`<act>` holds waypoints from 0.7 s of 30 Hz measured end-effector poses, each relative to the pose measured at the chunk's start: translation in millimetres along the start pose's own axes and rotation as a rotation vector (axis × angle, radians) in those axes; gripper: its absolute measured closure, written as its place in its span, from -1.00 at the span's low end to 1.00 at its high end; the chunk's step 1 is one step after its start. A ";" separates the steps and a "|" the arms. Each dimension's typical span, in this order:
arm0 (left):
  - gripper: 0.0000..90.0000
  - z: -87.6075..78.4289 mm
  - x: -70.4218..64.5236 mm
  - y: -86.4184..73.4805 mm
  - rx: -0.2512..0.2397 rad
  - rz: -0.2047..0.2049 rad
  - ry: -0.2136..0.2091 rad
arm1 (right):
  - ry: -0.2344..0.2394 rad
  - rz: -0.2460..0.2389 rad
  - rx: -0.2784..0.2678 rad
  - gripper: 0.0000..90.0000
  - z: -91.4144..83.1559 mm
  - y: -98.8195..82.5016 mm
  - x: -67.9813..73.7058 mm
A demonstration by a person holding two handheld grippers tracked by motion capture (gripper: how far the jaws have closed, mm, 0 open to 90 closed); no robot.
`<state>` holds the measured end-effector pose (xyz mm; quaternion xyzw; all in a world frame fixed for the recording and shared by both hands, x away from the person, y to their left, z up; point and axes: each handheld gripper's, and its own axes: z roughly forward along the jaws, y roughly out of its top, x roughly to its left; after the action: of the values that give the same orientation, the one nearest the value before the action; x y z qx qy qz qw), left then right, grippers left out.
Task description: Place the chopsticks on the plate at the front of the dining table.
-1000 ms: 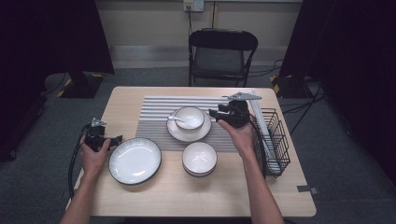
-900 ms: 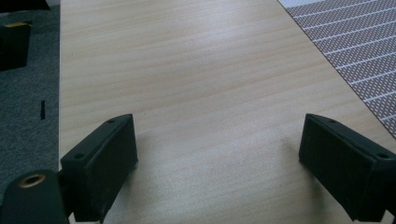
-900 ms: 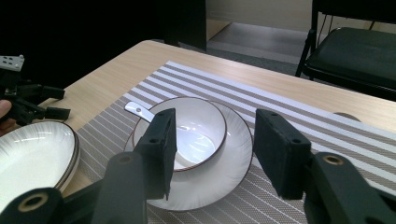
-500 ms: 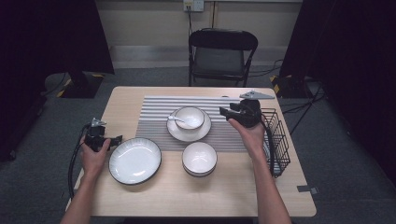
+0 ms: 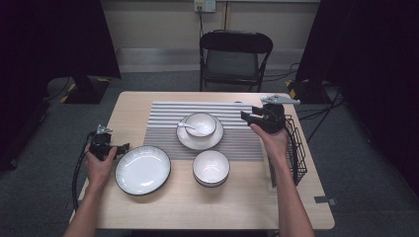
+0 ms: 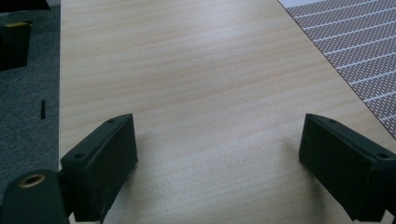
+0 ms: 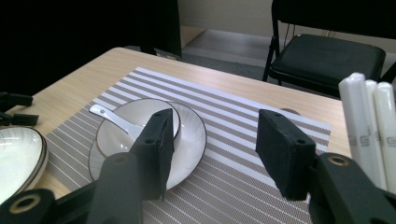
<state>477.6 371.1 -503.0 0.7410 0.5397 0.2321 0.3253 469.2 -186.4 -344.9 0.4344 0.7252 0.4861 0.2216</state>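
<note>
- I look down on a pale wooden table (image 5: 163, 210) in a dim room; grey carpet surrounds it and dark curtains hang at the left and right.
- Beyond the far edge stands a black folding chair (image 5: 236, 54) against a cream wall, with a socket plate (image 5: 205, 6) high on that wall.
- A grey-and-white striped placemat (image 5: 237, 136) covers the far middle of the table.
- On the mat sits a small bowl (image 5: 200, 123) on a saucer (image 5: 200, 138), with a white spoon (image 5: 185, 126) resting in the bowl.
- A second white bowl (image 5: 211, 167) stands at the mat's near edge, and a wide dark-rimmed plate (image 5: 143, 169) lies on bare wood to its left.
- A black wire rack (image 5: 295, 157) stands along the right edge of the table; in the right gripper view, white chopsticks (image 7: 369, 126) rise at the right.
- My right gripper (image 5: 254, 117) is above the mat's far right corner, right of the bowl and saucer and apart from them. Its jaws have just been opening; they stand spread with nothing between them.
- My left gripper (image 5: 121, 147) rests near the table's left edge, just beside the plate's rim. Its jaws are spread wide over bare wood, holding nothing.
- A black cable (image 5: 76, 173) trails from the left gripper off the table's left side.
</note>
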 end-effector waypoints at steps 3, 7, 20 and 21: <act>-0.76 0.1 0.0 0.0 -0.001 0.000 0.000 | -0.015 -0.003 -0.014 0.02 -2.1 0.6 -2.6; -0.76 0.2 0.0 0.0 -0.001 -0.001 0.000 | -0.032 0.014 -0.007 0.01 -6.2 -1.2 -9.5; -0.76 0.2 0.1 -0.1 -0.002 0.000 -0.001 | -0.080 0.022 -0.020 0.00 -16.1 -1.8 -21.8; -0.76 0.2 0.1 0.0 -0.002 0.000 -0.001 | -0.082 0.019 -0.010 0.00 -15.8 -2.4 -23.5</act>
<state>477.8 371.1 -503.2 0.7408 0.5392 0.2324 0.3264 468.8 -214.7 -342.6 0.4598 0.7088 0.4735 0.2488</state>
